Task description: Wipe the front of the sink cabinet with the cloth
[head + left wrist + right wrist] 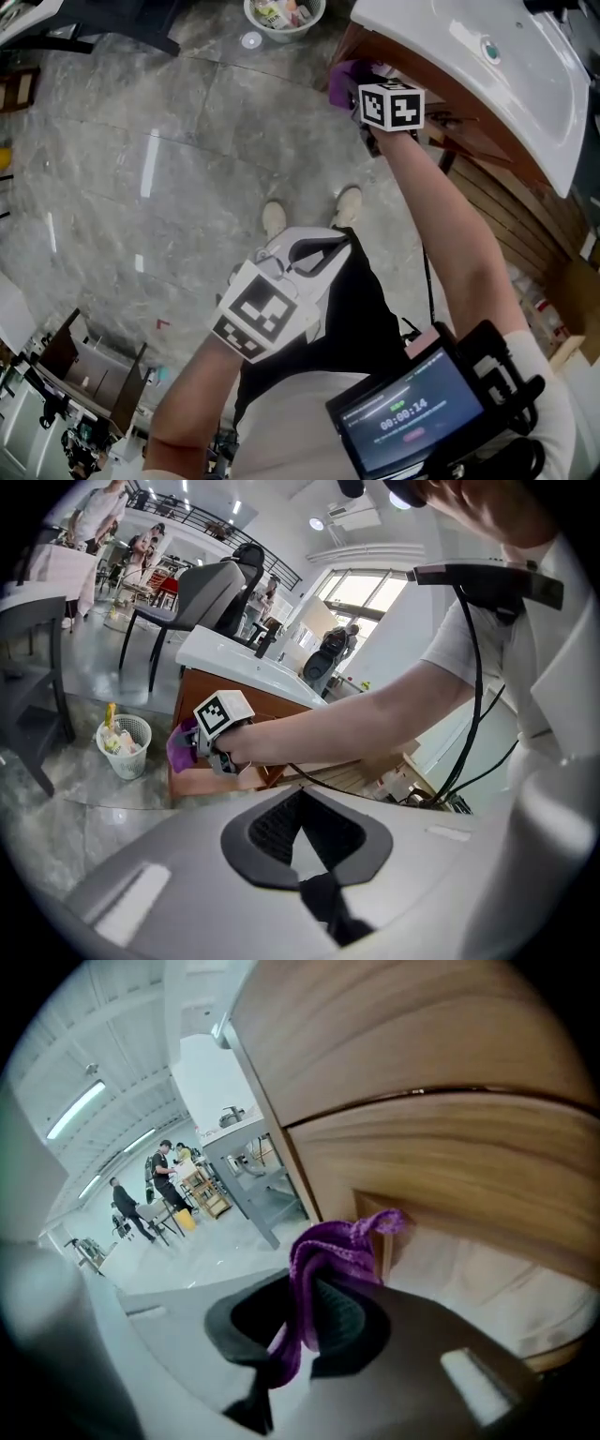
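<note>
My right gripper [364, 94] is shut on a purple cloth [319, 1269], which bunches out past the jaws. In the right gripper view the cloth's tip lies against the wooden front of the sink cabinet [441, 1138]. From the head view the purple cloth [345, 79] shows beside the marker cube, under the white sink basin [487, 66]. The left gripper [314, 255] hangs low by the person's legs, away from the cabinet, its jaws shut with nothing between them. In the left gripper view the right gripper [202, 747] presses the cloth [178, 747] against the cabinet [206, 780].
A white wastebasket [284, 17] with rubbish stands on the grey marble floor [141, 169] left of the cabinet. Slatted wood panels [511, 216] run along the right. Chairs [211, 597] and people stand farther off. A screen device [412, 412] hangs on the person's chest.
</note>
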